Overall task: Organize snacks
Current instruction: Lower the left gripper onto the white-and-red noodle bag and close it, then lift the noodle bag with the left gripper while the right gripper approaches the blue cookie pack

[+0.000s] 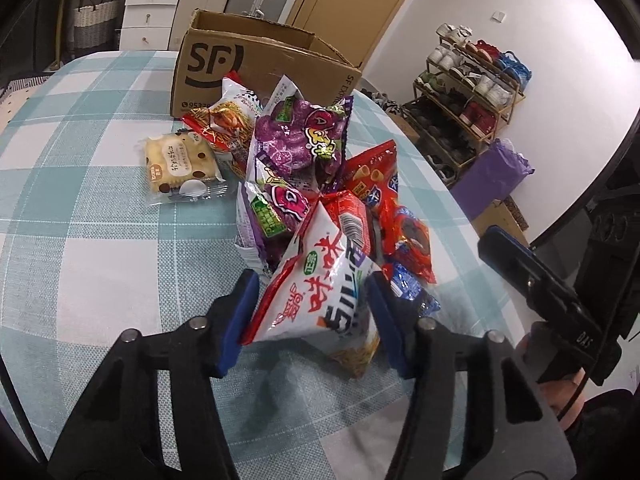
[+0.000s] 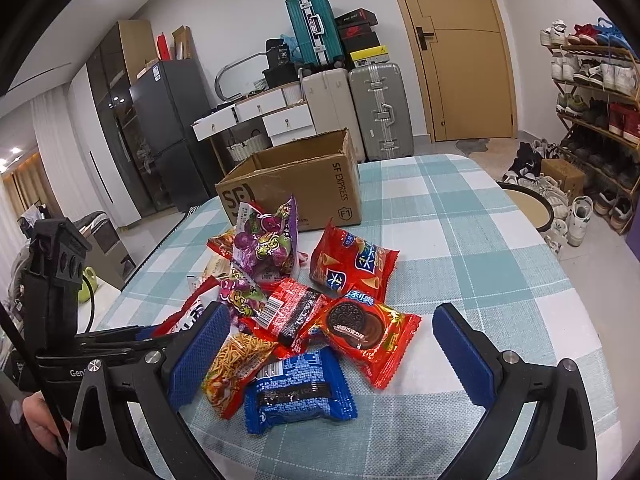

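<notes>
A pile of snack packets lies on the checked tablecloth (image 1: 100, 220) in front of an open SF cardboard box (image 1: 256, 68), which also shows in the right wrist view (image 2: 296, 188). My left gripper (image 1: 308, 312) is shut on a white and red noodle snack bag (image 1: 320, 296) at the pile's near edge. A purple candy bag (image 1: 296, 140) and a biscuit packet (image 1: 180, 164) lie beyond. My right gripper (image 2: 332, 352) is open, its pads either side of a blue cookie packet (image 2: 296, 396) and a red Oreo packet (image 2: 360, 328). A red cone-snack bag (image 2: 348, 264) lies further back.
The table's right edge drops off toward a shoe rack (image 1: 468, 96) and a purple bag (image 1: 492, 176). Suitcases (image 2: 376, 112) and white drawers (image 2: 264, 116) stand behind the box. A round stool (image 2: 528, 208) sits beside the table.
</notes>
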Demonstrator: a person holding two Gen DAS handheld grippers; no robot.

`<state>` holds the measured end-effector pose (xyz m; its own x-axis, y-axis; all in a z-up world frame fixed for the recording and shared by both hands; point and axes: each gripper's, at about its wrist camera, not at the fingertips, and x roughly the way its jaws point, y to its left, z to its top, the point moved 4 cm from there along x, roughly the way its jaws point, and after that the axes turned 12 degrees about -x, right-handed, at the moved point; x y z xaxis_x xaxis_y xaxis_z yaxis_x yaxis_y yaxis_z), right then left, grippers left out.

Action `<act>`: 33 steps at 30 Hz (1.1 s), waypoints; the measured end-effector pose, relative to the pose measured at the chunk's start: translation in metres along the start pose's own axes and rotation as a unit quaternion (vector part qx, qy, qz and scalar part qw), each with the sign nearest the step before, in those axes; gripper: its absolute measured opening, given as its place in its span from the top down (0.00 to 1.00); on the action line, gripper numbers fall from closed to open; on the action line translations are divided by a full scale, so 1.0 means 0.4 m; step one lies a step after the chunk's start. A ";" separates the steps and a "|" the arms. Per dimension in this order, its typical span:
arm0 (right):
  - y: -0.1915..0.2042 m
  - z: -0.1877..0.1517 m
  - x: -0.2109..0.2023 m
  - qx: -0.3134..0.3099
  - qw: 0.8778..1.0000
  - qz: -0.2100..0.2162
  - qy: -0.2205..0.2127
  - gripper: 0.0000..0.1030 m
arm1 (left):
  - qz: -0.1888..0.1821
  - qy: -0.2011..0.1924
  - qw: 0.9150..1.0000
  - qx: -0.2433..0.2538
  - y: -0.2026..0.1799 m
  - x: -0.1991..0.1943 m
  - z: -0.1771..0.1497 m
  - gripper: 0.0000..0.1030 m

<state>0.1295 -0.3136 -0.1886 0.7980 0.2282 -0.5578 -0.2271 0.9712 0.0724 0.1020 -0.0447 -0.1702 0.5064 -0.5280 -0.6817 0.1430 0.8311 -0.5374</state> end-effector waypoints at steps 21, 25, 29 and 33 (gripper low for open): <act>0.022 -0.011 -0.036 -0.001 1.000 -0.004 -0.003 0.00 | -0.033 0.001 0.999 -0.013 0.036 -0.066 -0.038 0.76; 0.027 -0.010 -0.045 -0.001 1.000 -0.005 -0.004 0.00 | -0.031 -0.002 0.999 -0.014 0.043 -0.080 -0.040 0.76; 0.027 -0.011 -0.049 0.000 1.000 -0.006 -0.001 0.00 | -0.031 -0.007 0.999 -0.013 0.048 -0.098 -0.042 0.76; 0.025 -0.018 -0.058 0.003 1.000 -0.007 0.001 0.00 | -0.035 -0.015 0.999 -0.012 0.052 -0.122 -0.044 0.76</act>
<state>0.1049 -0.3095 -0.1809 0.7999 0.2141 -0.5606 -0.2119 0.9748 0.0699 0.0655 -0.0046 -0.1570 0.5211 -0.5790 -0.6271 0.1592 0.7878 -0.5950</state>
